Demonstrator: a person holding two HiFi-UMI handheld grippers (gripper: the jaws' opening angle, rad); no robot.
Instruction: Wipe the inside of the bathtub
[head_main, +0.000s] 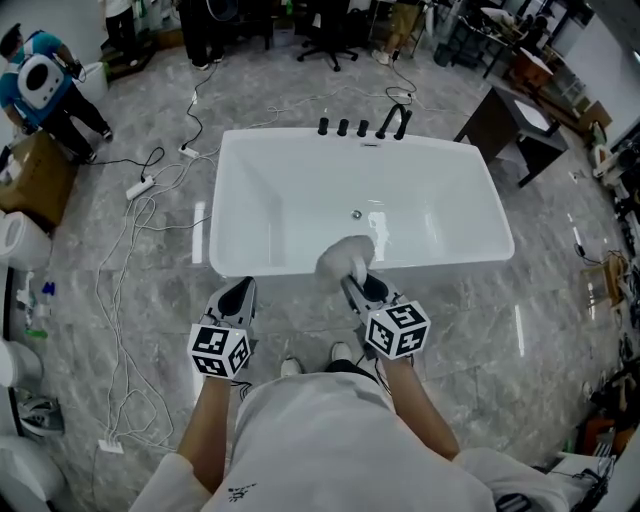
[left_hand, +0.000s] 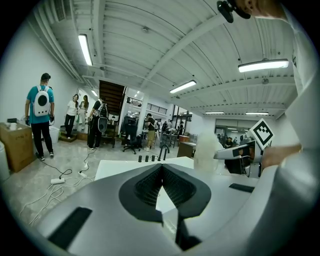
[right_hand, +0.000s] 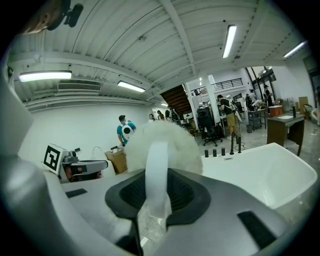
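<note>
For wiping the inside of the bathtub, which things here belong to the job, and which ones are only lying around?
For the job:
bathtub
fluffy white wiper, its handle clamped in the right gripper
left gripper, shut with nothing in it

Just lying about:
power strip on the floor
cardboard box
office chair
dark desk

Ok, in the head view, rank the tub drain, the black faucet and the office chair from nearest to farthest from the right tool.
1. The drain: on the bathtub floor, just ahead of the right tool, which grips the white duster.
2. The black faucet: on the far rim, slightly right.
3. The office chair: on the floor beyond the tub.
</note>
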